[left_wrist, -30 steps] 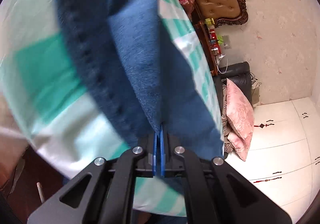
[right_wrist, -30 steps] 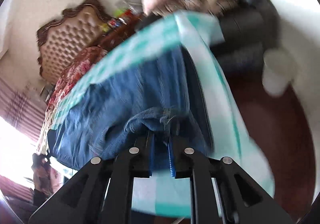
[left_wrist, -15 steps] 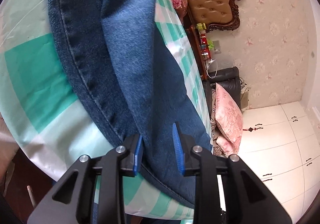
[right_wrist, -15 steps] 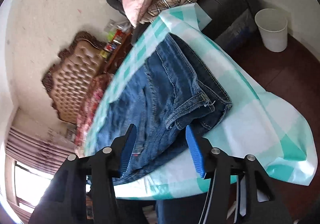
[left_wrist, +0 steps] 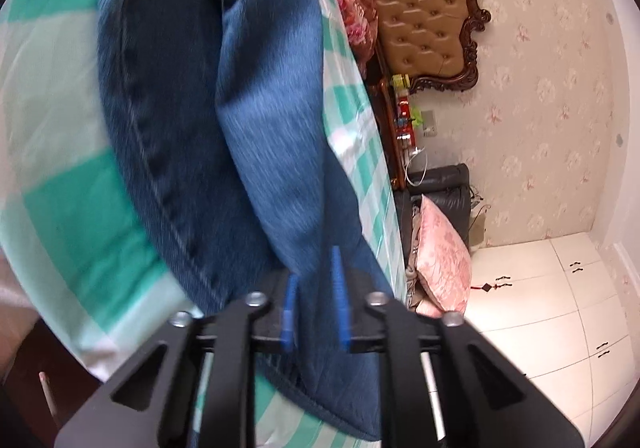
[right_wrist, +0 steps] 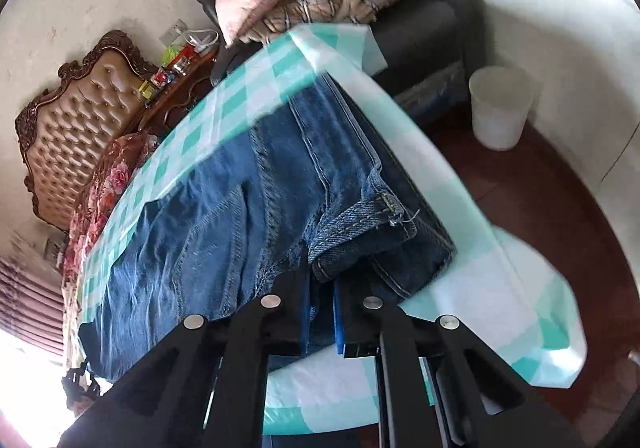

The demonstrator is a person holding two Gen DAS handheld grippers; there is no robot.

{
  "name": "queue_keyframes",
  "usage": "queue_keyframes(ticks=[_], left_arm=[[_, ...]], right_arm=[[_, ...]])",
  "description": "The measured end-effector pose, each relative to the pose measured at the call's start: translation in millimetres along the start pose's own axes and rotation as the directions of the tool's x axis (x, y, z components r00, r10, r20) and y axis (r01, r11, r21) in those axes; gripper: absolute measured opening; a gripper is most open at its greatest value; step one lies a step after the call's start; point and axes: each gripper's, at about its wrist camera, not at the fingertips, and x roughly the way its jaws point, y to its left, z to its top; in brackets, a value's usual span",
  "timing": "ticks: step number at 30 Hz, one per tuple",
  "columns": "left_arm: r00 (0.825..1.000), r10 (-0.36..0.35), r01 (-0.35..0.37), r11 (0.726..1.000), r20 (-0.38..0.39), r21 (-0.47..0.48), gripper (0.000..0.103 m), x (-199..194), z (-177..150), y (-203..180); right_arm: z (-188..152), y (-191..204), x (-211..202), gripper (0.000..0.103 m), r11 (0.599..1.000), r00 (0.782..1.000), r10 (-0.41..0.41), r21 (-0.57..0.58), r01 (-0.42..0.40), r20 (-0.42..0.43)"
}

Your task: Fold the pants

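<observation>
I see the pants (right_wrist: 248,200) lying on the checked cloth (right_wrist: 492,288) straight ahead of both tools, already doubled leg over leg. My left gripper (left_wrist: 316,300) has its jaws narrowly parted with denim between them, not pinched as far as I can tell. My right gripper (right_wrist: 322,318) has its jaws nearly together around the waistband corner; I judge it is gripping. At least one crosswise fold looks left to do.
</observation>
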Motion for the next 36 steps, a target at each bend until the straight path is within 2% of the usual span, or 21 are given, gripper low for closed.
queue_keyframes(ticks=[2,5,7,9,11,12,13,16,19,21,24,26,27,28,30,32,33,34,36], left_arm=[[0.999,0.029,-0.03,0.999,0.036,0.016,0.003,-7.5,7.7,-8.5],[0.99,0.067,-0.083,0.988,0.124,0.128,0.003,-27.2,6.3,-36.6],[0.99,0.076,-0.09,0.989,0.115,0.116,0.003,-25.4,5.4,-36.0],[0.992,0.091,-0.097,0.994,0.089,0.059,0.004,-20.4,8.9,-20.8],[0.992,0.064,-0.068,0.997,0.11,0.035,0.01,-26.5,12.1,-12.8],[0.991,0.045,-0.048,0.999,0.127,0.022,0.02,-30.1,15.7,-9.2],[0.992,0.026,-0.027,1.0,0.125,0.004,0.023,-30.7,20.6,-5.0],[0.991,-0.01,0.021,0.996,0.13,-0.083,0.023,-26.6,39.2,7.3],[0.978,-0.066,0.08,0.995,0.197,-0.064,0.023,-42.3,52.2,-0.2],[0.974,-0.075,0.087,0.995,0.213,-0.047,0.023,-47.1,58.0,-7.5],[0.984,-0.021,0.027,0.999,0.178,-0.034,0.023,-36.0,63.7,-13.7],[0.984,0.023,-0.01,0.997,0.174,-0.073,0.021,-32.2,66.1,-6.7],[0.984,0.051,-0.036,0.995,0.171,-0.095,0.009,-31.8,68.5,-2.1],[0.983,0.095,-0.078,0.991,0.158,-0.112,0.003,-31.3,71.9,2.5],[0.975,0.166,-0.153,0.984,0.15,-0.097,0.002,-34.6,75.7,1.7],[0.964,0.175,-0.185,0.982,0.2,0.029,0.002,-55.7,71.8,-29.3],[0.954,0.19,-0.217,0.971,0.232,0.096,0.002,-71.0,63.7,-45.9],[0.948,0.207,-0.237,0.966,0.24,0.105,0.002,-79.1,58.3,-47.7],[0.933,0.312,-0.328,0.942,0.179,0.068,0.002,-73.7,57.0,-22.8]], right_arm=[[1.5,4.9,-5.3,0.008,1.0,1.0,-0.017,-0.006,0.017,0.009],[0.7,9.5,-8.6,0.008,0.997,0.998,-0.065,-0.036,0.065,0.022],[-0.7,6.8,-2.4,0.008,0.995,0.996,-0.093,-0.032,0.093,0.01],[-2.8,0.8,6.2,0.008,0.995,0.995,-0.103,-0.012,0.103,-0.014],[-4.6,-1.4,8.1,0.008,0.994,0.994,-0.107,-0.008,0.107,-0.02],[-5.1,-1.8,8.5,0.008,0.994,0.994,-0.108,-0.011,0.107,-0.021],[-4.9,-2.7,9.5,0.008,0.994,0.994,-0.108,-0.014,0.107,-0.025],[-3.4,-2.7,12.8,0.008,0.994,0.993,-0.111,-0.016,0.111,-0.035],[-3.3,-1.2,12.7,0.008,0.993,0.993,-0.114,-0.017,0.113,-0.032],[-3.5,-2.6,14.3,0.008,0.993,0.993,-0.115,-0.017,0.114,-0.038],[-5.1,-2.3,17.7,0.008,0.992,0.991,-0.127,-0.02,0.126,-0.043],[-5.2,-0.7,18.4,0.008,0.991,0.99,-0.134,-0.02,0.133,-0.042],[-5.4,0.1,18.4,0.008,0.99,0.99,-0.137,-0.023,0.136,-0.04],[-5.0,1.0,18.4,0.008,0.99,0.989,-0.14,-0.025,0.139,-0.041],[-0.8,5.3,16.6,0.008,0.99,0.989,-0.14,-0.03,0.139,-0.044],[4.3,14.0,1.0,0.008,0.992,0.993,-0.117,-0.046,0.117,-0.009],[6.1,22.7,-15.6,0.008,0.992,0.995,-0.099,-0.074,0.1,0.029],[6.2,27.7,-24.4,0.007,0.989,0.993,-0.107,-0.1,0.112,0.055],[3.6,27.3,-17.7,0.007,0.975,0.982,-0.179,-0.127,0.184,0.055]])
